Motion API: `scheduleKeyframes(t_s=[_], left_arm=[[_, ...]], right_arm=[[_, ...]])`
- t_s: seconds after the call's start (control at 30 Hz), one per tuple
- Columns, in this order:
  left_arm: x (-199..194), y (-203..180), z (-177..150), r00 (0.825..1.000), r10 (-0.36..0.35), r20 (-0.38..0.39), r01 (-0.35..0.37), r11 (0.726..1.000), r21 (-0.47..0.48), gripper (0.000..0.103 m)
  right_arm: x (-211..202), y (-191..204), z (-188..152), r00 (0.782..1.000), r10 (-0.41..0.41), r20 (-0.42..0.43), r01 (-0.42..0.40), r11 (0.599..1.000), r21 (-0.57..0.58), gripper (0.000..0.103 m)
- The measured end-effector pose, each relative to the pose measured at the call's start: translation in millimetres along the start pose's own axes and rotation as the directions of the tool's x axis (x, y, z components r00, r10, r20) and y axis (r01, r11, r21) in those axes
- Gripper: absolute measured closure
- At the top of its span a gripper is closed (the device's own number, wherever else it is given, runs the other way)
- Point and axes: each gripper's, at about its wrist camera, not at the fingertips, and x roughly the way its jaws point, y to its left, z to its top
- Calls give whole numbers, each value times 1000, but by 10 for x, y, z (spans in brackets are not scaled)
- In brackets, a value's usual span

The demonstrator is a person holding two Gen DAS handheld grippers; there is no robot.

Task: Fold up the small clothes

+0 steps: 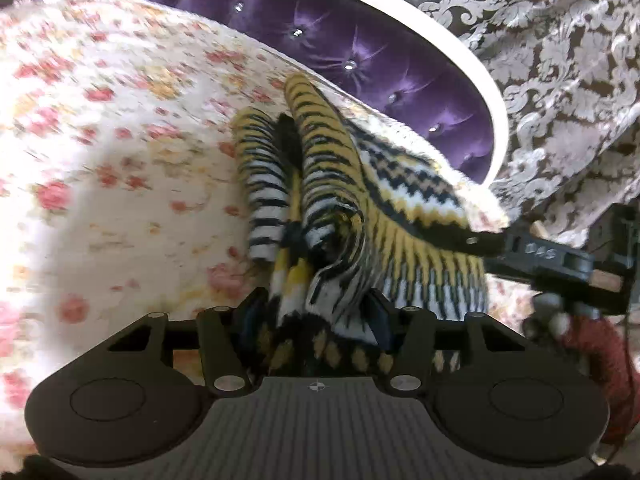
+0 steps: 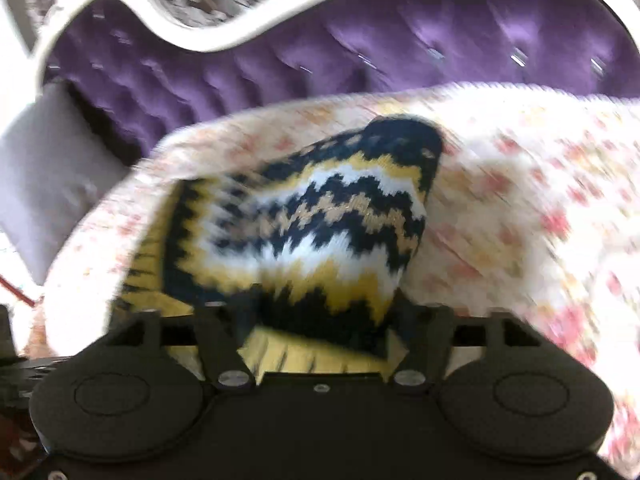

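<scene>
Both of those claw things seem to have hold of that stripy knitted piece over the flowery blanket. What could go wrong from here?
The knitted garment hangs bunched and twisted, so a fold may come out crooked. The left gripper holds a thick wad, and layers could slip loose. The garment sits close to the blanket's edge by the purple headboard, so it might slide off if dropped. The right gripper's hold looks unclear in the blur.

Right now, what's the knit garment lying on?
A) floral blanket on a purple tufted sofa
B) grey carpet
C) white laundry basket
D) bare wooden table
A: the striped knit garment lies bunched on a cream floral blanket, with the purple tufted sofa back right behind it; the right wrist view shows the same garment on that blanket.
</scene>
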Motion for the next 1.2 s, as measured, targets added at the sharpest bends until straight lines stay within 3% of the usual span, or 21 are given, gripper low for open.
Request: scheduleKeyframes(t_s=[0.2, 0.33, 0.5, 0.67, 0.7, 0.8, 0.87, 1.03, 1.2], left_arm=[[-398, -378, 244, 981, 118, 156, -138, 983, 123, 47], [-310, -661, 471, 966, 170, 196, -207, 960, 186, 43], [44, -835, 590, 953, 238, 190, -279, 930, 237, 42], [401, -668, 595, 930, 342, 138, -367, 892, 264, 40], [473, -590, 569, 923, 365, 121, -384, 882, 272, 33], [497, -348, 503, 931, 348, 110, -364, 901, 237, 19], [472, -224, 495, 941, 325, 92, -337, 919, 203, 17], [491, -69, 482, 951, 296, 89, -307, 938, 161, 5], [518, -59, 470, 950, 295, 100, -308, 938, 157, 2]], right_arm=[[-309, 64, -11, 990, -3, 140, 3, 1000, -2, 11], [-425, 161, 11, 974, -36, 222, 43, 999, -23, 4], [-353, 214, 2, 971, -111, 213, 122, 992, -38, 0], [-210, 263, -58, 970, -148, 192, 163, 985, -64, 1], [-173, 272, -78, 971, -158, 181, 173, 983, -68, 1], [-6, 322, -163, 973, -186, 134, 199, 976, -93, 1], [125, 365, -251, 979, -185, 87, 195, 972, -127, 1], [162, 350, -374, 982, -164, 97, 171, 983, -71, 1], [145, 379, -426, 976, -181, 122, 193, 977, -91, 1]])
